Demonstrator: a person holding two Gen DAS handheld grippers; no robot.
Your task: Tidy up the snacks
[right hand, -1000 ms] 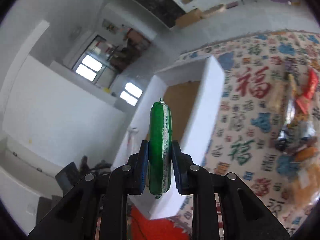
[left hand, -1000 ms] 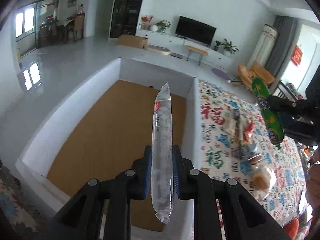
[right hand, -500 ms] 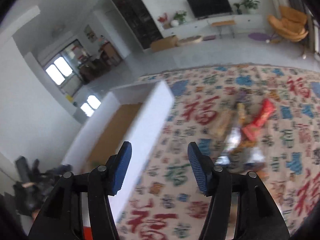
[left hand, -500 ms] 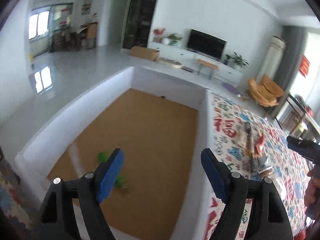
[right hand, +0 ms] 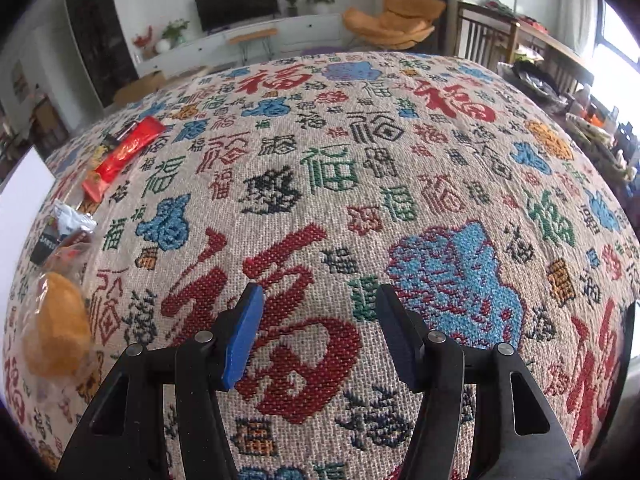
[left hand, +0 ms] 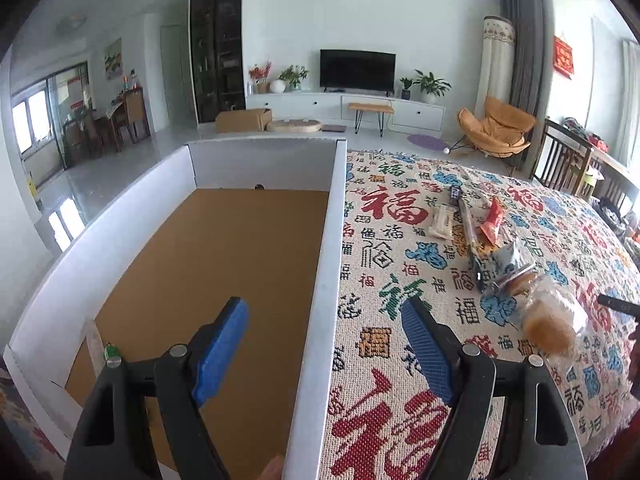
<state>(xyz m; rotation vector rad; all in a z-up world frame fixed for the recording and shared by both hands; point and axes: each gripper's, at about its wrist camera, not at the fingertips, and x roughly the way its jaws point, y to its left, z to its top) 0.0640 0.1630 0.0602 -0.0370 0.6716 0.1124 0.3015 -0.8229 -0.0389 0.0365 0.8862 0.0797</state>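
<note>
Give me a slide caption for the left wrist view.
Open left tongs straddle the white box wall, with snack packets waiting on the patterned tablecloth.

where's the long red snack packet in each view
Left wrist view: the long red snack packet lies right of centre, in the snack pile on the patterned tablecloth, right of the white box wall.
Right wrist view: upper left, lying diagonally, above the round golden bun in clear wrap.
Shared landmark: the black television.

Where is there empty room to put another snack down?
Most of the box floor is bare, except the near left corner. The tablecloth right of the red packet is bare. Crowded: the snack pile beside the box.
</note>
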